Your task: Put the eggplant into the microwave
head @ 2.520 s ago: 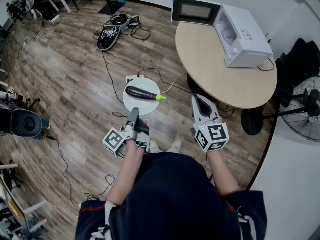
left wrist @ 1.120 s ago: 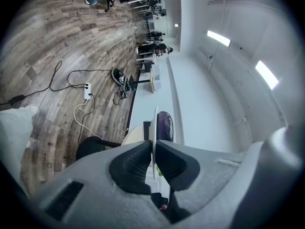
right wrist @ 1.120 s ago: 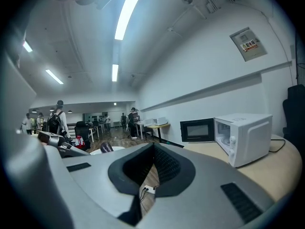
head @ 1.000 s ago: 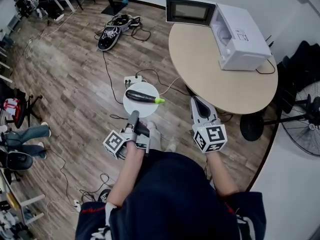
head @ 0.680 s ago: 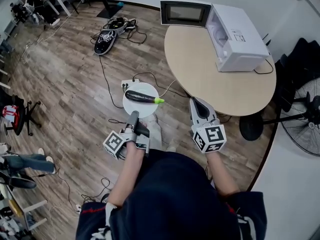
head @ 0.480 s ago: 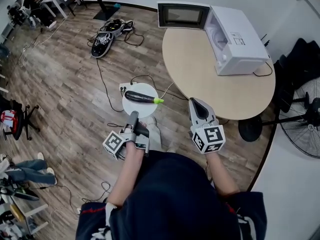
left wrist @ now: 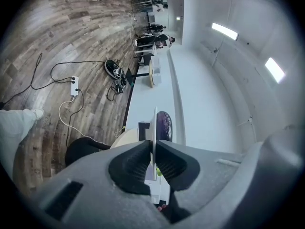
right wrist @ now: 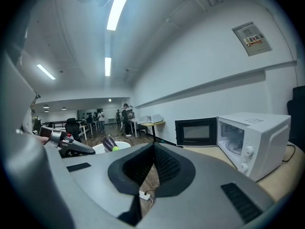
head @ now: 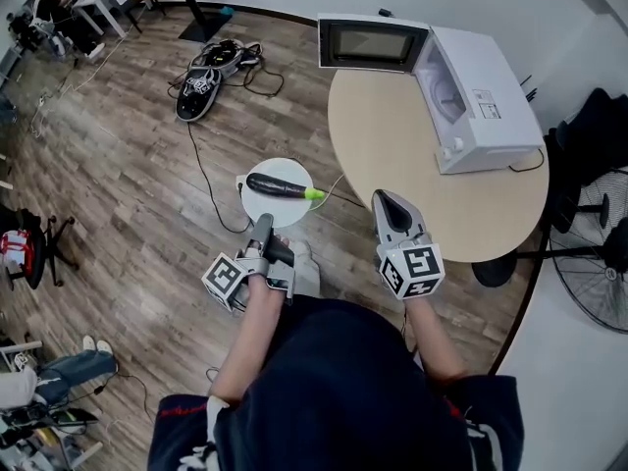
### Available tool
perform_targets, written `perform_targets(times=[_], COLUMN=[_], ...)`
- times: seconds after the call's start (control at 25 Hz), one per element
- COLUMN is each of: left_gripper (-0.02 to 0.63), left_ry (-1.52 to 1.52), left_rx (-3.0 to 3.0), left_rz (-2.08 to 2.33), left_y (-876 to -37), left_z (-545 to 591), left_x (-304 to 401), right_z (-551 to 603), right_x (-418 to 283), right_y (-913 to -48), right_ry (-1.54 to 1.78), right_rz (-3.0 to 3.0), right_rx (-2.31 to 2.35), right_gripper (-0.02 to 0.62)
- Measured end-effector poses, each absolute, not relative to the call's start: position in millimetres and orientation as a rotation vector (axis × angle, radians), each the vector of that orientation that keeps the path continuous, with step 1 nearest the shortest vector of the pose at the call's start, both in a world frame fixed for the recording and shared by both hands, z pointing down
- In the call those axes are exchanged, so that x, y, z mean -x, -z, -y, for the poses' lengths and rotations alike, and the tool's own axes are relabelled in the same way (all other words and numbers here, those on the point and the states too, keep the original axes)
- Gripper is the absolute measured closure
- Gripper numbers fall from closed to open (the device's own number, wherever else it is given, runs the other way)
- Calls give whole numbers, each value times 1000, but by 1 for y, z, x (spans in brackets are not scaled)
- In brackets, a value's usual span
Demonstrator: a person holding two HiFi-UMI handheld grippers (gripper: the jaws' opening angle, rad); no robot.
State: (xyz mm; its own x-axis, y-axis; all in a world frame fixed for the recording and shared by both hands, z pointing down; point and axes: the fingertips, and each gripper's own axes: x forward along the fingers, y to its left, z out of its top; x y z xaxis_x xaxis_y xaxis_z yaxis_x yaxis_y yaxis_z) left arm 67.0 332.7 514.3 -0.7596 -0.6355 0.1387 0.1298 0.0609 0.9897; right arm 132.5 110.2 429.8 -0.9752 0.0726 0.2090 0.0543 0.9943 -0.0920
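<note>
Fig.: your L gripper (head: 263, 224) has its fingers clenched on the near rim of the white plate (head: 294, 209). The eggplant (head: 278, 184) lies on the plate at 12 o'clock from those fingers, long axis 9-to-3, green stem end at 3 toward the desk (head: 412, 155). Your R gripper (head: 391, 200), fingers pressed together on nothing, shows at the desk's near edge & is nearer the microwave (head: 486, 91). Its cavity lies approx. 1–2 o'clock from the plate, door (head: 368, 44) swung open at the cavity's 10 o'clock. Plate hangs over the floor (head: 147, 165); the desk top betw. it & the cavity gives open room, so prob. only the desk edge & door need watching.
</note>
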Motion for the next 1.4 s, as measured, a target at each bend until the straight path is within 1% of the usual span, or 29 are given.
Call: perform_targets(times=[0.4, 0.68, 0.92, 1.4], left_gripper=[577, 577, 577, 577], left_ry=[1744, 1717, 1701, 1666], left_rx=[-530, -554, -605, -607], left_rz=[1748, 1680, 1620, 1588], left_y=[-510, -516, -514, -524], left_z=[-335, -326, -305, -252], left_x=[34, 92, 127, 167], right_z=[-117, -116, -109, -55], right_x=[-34, 20, 45, 78], right_y=[-422, -426, -432, -440], right_ry=[-107, -103, -93, -114], right_rz=[2910, 2907, 2892, 2883], right_rx=[72, 7, -35, -113], right_gripper=[584, 584, 584, 584])
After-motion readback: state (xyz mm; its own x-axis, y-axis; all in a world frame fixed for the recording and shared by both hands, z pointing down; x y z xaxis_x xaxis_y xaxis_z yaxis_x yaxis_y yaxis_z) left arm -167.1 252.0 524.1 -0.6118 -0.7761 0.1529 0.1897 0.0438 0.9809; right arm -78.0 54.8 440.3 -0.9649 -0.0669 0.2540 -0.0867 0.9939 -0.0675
